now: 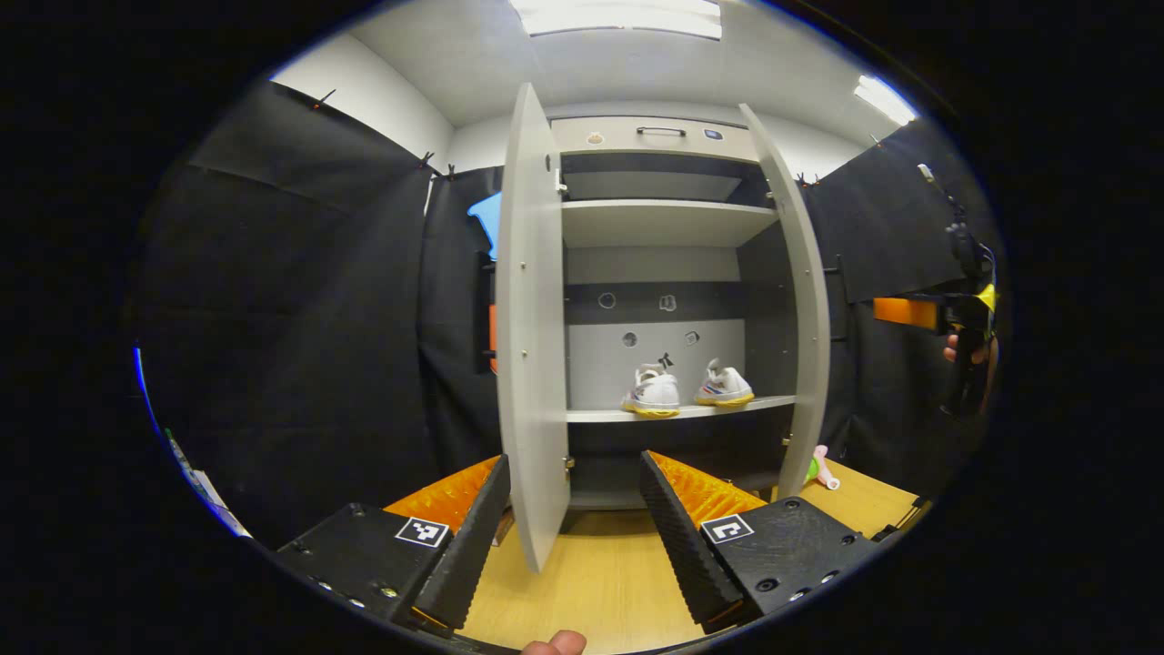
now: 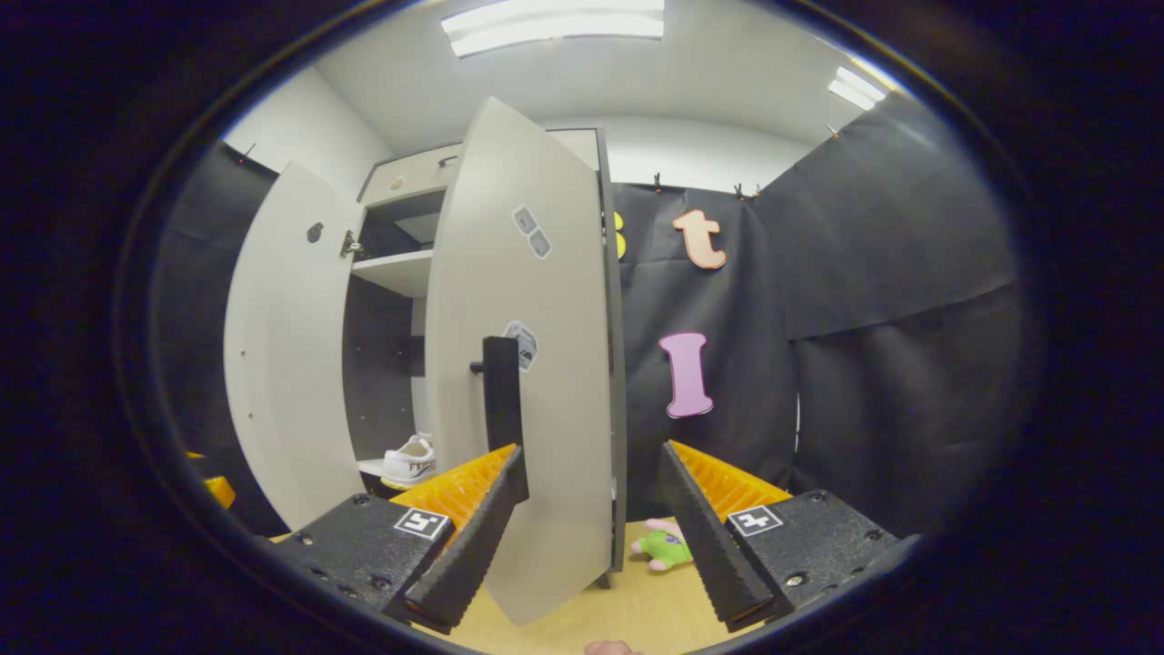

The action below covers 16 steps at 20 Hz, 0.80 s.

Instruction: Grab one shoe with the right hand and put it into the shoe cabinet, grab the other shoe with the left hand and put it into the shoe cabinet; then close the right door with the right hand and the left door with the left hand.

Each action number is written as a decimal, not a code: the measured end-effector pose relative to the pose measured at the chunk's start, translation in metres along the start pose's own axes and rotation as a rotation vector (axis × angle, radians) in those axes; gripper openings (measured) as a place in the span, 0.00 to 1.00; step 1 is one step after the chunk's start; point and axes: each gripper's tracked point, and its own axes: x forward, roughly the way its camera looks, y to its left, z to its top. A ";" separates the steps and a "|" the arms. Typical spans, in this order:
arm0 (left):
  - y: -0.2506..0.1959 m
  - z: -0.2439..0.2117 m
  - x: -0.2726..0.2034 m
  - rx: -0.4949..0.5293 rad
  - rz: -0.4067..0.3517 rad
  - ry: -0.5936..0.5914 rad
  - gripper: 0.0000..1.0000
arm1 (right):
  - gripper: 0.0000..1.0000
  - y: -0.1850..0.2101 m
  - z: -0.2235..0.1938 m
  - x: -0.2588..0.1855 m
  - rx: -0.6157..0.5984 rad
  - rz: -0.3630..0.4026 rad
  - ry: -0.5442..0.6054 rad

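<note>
Two grippers: both stand with their fingers spread wide and nothing between the pads.
Left gripper point(image 1: 571, 537): in the left gripper view its fingers straddle the lower edge of the left door, one finger on each side of the panel, neither pressing on it.
Right gripper point(image 2: 591, 537): in the right gripper view its fingers sit either side of the bottom of the right door; from the left gripper view it shows far off at the right edge point(image 1: 955, 314), held by a hand.
Floor point(image 1: 600, 582): pale wood, under both grippers.
Left door point(image 1: 532, 337): light grey panel, swung open and seen almost edge-on, just beyond the left gripper's fingers.
Right door point(image 2: 523, 364): swung partly open, its outer face toward the right gripper, with a dark upright handle point(image 2: 502, 391) near its free edge.
Plush toy point(image 2: 664, 546): green and pink, on the floor near the foot of the right door.
Shoe cabinet point(image 1: 664, 227): open, with a drawer at the top and shelves below.
Shoes: two white shoes stand side by side on the lower shelf point(image 1: 682, 412), apart from each other, the left shoe point(image 1: 652, 393) and the right shoe point(image 1: 724, 386), toes toward the opening.
</note>
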 end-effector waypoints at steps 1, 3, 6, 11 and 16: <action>0.018 0.006 0.004 0.006 0.034 -0.004 0.85 | 0.96 0.006 -0.005 -0.012 0.003 0.018 0.009; 0.056 0.014 0.014 0.020 0.106 -0.014 0.85 | 0.96 0.016 -0.017 -0.030 0.008 0.047 0.038; 0.100 0.022 0.037 0.016 0.179 -0.011 0.85 | 0.96 0.025 -0.026 -0.045 0.019 0.069 0.053; 0.151 0.023 0.096 0.009 0.227 0.047 0.85 | 0.97 0.036 -0.033 -0.054 0.030 0.108 0.059; 0.168 0.026 0.153 -0.054 0.238 0.076 0.85 | 0.97 0.038 -0.030 -0.061 0.009 0.115 0.046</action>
